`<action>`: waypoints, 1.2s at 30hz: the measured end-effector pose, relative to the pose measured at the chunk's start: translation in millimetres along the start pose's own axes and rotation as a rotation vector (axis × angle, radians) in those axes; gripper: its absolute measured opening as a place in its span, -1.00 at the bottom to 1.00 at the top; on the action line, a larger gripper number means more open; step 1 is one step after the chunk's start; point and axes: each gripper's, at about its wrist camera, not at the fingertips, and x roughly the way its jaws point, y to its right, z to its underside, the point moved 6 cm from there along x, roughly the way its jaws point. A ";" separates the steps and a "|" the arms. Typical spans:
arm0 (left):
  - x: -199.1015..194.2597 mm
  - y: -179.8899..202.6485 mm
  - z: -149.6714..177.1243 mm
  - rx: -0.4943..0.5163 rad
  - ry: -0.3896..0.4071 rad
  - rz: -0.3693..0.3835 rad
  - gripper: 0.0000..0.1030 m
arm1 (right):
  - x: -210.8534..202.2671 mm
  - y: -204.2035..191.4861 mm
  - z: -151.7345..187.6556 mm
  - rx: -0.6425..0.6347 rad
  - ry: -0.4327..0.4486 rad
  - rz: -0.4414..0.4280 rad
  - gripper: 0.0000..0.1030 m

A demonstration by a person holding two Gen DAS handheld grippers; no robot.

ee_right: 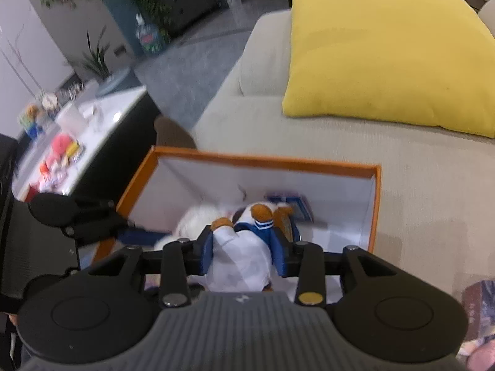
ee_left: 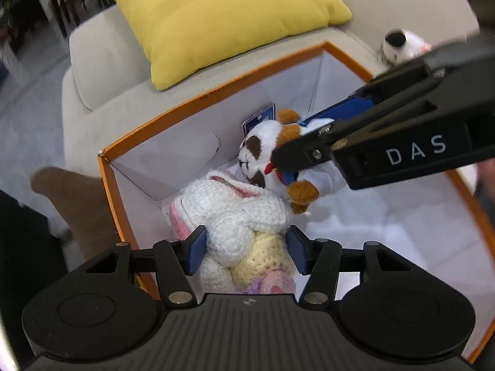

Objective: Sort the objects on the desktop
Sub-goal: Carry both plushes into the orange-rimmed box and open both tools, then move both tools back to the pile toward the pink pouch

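Both grippers are over the box (ee_left: 216, 99), delivering soft toys into it, so the step in hand is the drop-off. The left gripper (ee_left: 247, 255) has its blue pads on either flank of a crocheted doll (ee_left: 235, 216), which sits at the 6 o'clock end of the box, low against the near wall. The pads seem to touch the yarn, but whether they press I cannot tell. The right gripper (ee_right: 243, 247) pinches a plush dog (ee_right: 244, 256) by its white-clad body, head down over the middle of the box, just at 1 o'clock of the doll and touching it in the left view.

Next, I judge, each jaw pair must spread wide enough for its toy to fall free, then lift straight out without snagging yarn or cloth.

The box is stiff card, orange outside, white inside, with a small blue card (ee_left: 260, 117) leaning at its far wall. The doll is knobbly knit in white, cream and pink. The dog is short pile, white with brown patches, in a smooth white shirt with blue trim. The box stands on a beige woven sofa (ee_right: 417, 216) with a plump yellow cushion (ee_right: 386, 46) at 12 o'clock; another black-and-white plush (ee_left: 402, 43) lies outside at 2 o'clock.
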 end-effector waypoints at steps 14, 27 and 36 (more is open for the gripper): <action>-19.4 30.7 29.2 0.166 0.060 -0.289 -0.40 | 35.9 -18.5 27.2 -0.150 -0.259 0.076 -0.15; -15.8 15.3 18.9 0.078 0.104 -0.320 -0.64 | 53.7 -15.2 28.5 -0.176 -0.226 0.021 -0.17; -54.9 20.9 22.8 0.032 0.174 -0.307 -0.63 | 0.5 -25.9 31.6 -0.223 -0.101 -0.009 -0.01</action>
